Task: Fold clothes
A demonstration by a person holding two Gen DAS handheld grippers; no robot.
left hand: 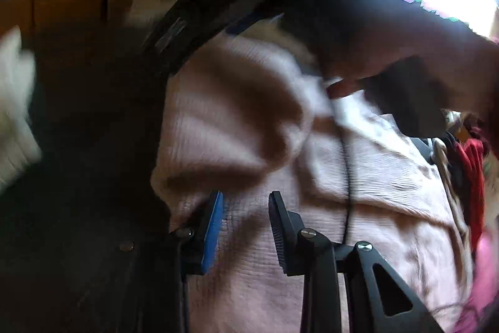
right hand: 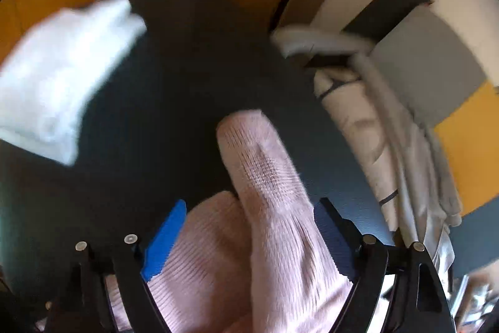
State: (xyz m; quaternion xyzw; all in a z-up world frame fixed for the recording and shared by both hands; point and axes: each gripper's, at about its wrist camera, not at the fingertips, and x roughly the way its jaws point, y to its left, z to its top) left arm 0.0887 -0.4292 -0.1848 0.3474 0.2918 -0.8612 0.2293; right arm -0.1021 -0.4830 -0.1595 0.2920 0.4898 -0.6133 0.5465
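Left gripper (left hand: 246, 227): jaws apart, empty, over pink sweater (left hand: 265, 130).
Right gripper (right hand: 246, 239): jaws wide, sweater (right hand: 265, 208) between, grip uncertain.
Risk: loose knit slipping out, fold spoiled.

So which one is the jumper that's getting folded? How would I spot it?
Look at the dark table. The pink ribbed jumper is bunched between the right gripper fingers. The folded cloth further back is white; only the jumper is pink.
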